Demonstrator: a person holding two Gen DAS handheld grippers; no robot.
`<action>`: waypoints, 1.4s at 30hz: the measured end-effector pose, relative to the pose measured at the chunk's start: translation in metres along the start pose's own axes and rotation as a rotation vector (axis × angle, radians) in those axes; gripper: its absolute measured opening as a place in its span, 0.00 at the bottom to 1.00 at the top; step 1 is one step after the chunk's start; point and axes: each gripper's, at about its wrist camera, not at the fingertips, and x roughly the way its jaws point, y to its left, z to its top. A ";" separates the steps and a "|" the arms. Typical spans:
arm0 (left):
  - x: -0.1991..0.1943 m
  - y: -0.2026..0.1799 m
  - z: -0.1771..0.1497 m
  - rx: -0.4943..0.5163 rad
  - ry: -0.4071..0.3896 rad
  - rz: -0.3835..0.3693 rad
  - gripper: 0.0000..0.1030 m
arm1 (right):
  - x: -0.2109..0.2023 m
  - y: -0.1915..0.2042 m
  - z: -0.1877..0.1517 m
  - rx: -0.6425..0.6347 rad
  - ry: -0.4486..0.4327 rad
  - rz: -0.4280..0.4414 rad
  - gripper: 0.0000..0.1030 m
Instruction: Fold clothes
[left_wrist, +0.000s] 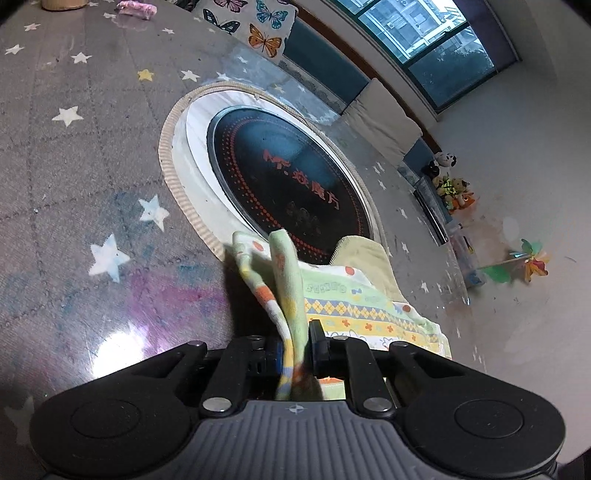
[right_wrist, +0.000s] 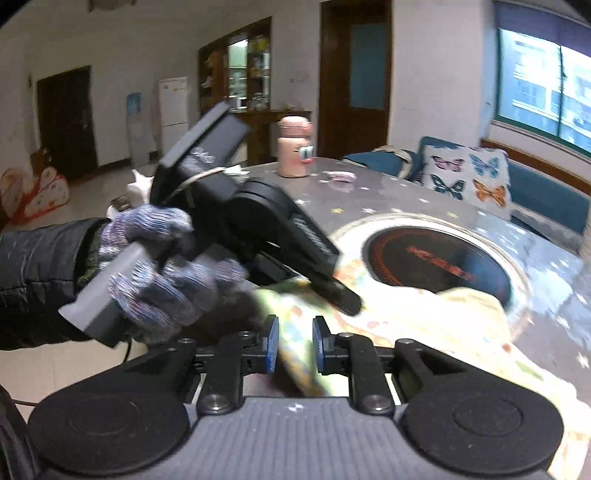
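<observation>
Room: living room, butterfly cushion (right_wrist: 467, 177) on a sofa by the window.
Worktop (left_wrist: 74, 147): star-print cover, round cooker plate (left_wrist: 288, 184) in its middle.
Garment (left_wrist: 354, 306): patterned pastel cloth lying beside the plate (one edge lifted).
Left gripper (left_wrist: 297, 350): jaws clamped on that lifted fold.
Right gripper (right_wrist: 294, 345): cloth between its jaws, grip unclear (blurred).
Gloved hand (right_wrist: 162, 273): holding the left gripper.

Dim indoor light, cool daylight from window (left_wrist: 436, 40) at upper right of both views. White glare patch on glossy tabletop (left_wrist: 110, 343), lower left of left wrist view. Right wrist view motion-blurred: gloved hand (right_wrist: 162, 273), cloth (right_wrist: 406, 317) smeared. Strong fisheye bending, dark vignetted corners.
</observation>
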 end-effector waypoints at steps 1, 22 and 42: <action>0.000 0.000 0.000 0.003 -0.002 0.001 0.14 | -0.001 -0.009 -0.001 0.020 0.003 -0.029 0.17; 0.001 -0.005 -0.002 0.061 -0.016 0.024 0.14 | 0.024 -0.162 -0.032 0.331 0.080 -0.487 0.21; 0.001 -0.019 -0.004 0.140 -0.027 0.069 0.14 | -0.023 -0.168 -0.074 0.549 0.020 -0.522 0.39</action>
